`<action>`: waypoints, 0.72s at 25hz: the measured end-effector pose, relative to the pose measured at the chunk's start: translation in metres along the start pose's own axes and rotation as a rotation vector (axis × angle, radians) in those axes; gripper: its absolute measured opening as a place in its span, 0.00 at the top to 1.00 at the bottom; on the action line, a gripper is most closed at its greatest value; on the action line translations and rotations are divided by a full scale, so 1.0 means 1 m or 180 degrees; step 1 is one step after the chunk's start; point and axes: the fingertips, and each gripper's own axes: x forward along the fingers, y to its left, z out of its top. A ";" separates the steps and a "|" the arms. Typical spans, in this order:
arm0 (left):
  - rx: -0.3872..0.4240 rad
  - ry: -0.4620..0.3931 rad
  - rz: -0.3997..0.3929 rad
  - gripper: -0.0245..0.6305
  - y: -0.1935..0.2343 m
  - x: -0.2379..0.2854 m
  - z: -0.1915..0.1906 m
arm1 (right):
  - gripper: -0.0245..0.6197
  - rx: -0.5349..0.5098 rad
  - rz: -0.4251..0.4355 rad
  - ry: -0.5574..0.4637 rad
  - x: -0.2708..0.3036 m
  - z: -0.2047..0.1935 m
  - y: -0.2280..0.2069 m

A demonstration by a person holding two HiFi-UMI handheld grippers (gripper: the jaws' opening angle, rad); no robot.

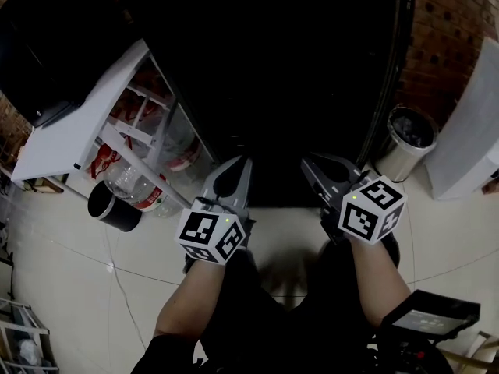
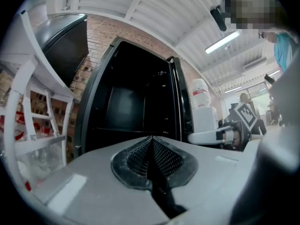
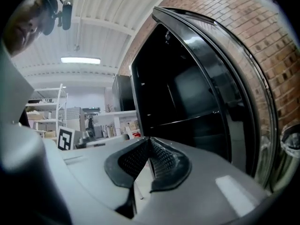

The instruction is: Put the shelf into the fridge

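Note:
The black fridge (image 1: 296,92) stands open in front of me, its inside dark. My left gripper (image 1: 238,164) and right gripper (image 1: 313,167) hang side by side just before its lower opening, both shut and empty. In the left gripper view the meshed pads meet at the left gripper's tip (image 2: 151,140), which faces the fridge cavity (image 2: 136,107). The right gripper (image 3: 150,141) is likewise closed on nothing, and a thin horizontal ledge (image 3: 187,119) crosses the fridge's inside beyond it. No loose shelf shows in any view.
The fridge's white inner door (image 1: 86,123) swings out at the left, with bottles in its racks (image 1: 144,185). A black pot (image 1: 113,206) sits on the floor below it. A steel bin (image 1: 405,142) and a white appliance (image 1: 472,131) stand at the right by the brick wall.

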 end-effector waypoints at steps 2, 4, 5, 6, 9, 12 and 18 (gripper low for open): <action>-0.0127 -0.0044 0.0049 0.96 0.008 -0.010 0.003 | 0.95 -0.0026 0.0049 -0.0066 0.001 0.007 0.012; -0.0076 -0.0150 0.0153 0.96 0.020 -0.025 0.017 | 0.95 -0.0157 0.0060 -0.0081 0.007 0.013 0.023; -0.0030 -0.0190 0.0228 0.96 0.026 -0.033 0.024 | 0.95 -0.0212 0.0074 -0.0101 0.009 0.018 0.028; -0.0010 -0.0225 0.0291 0.96 0.029 -0.040 0.031 | 0.95 -0.0235 0.0106 -0.0141 0.010 0.026 0.033; -0.0016 -0.0251 0.0286 0.96 0.026 -0.052 0.050 | 0.95 -0.0225 0.0156 -0.0278 0.005 0.050 0.041; 0.0001 -0.0211 0.0015 0.96 0.011 -0.050 0.063 | 0.95 -0.0336 0.0051 -0.0307 0.000 0.061 0.044; 0.0074 -0.0153 -0.0052 0.96 0.018 -0.043 0.032 | 0.95 -0.0494 -0.0021 -0.0111 0.005 0.046 0.044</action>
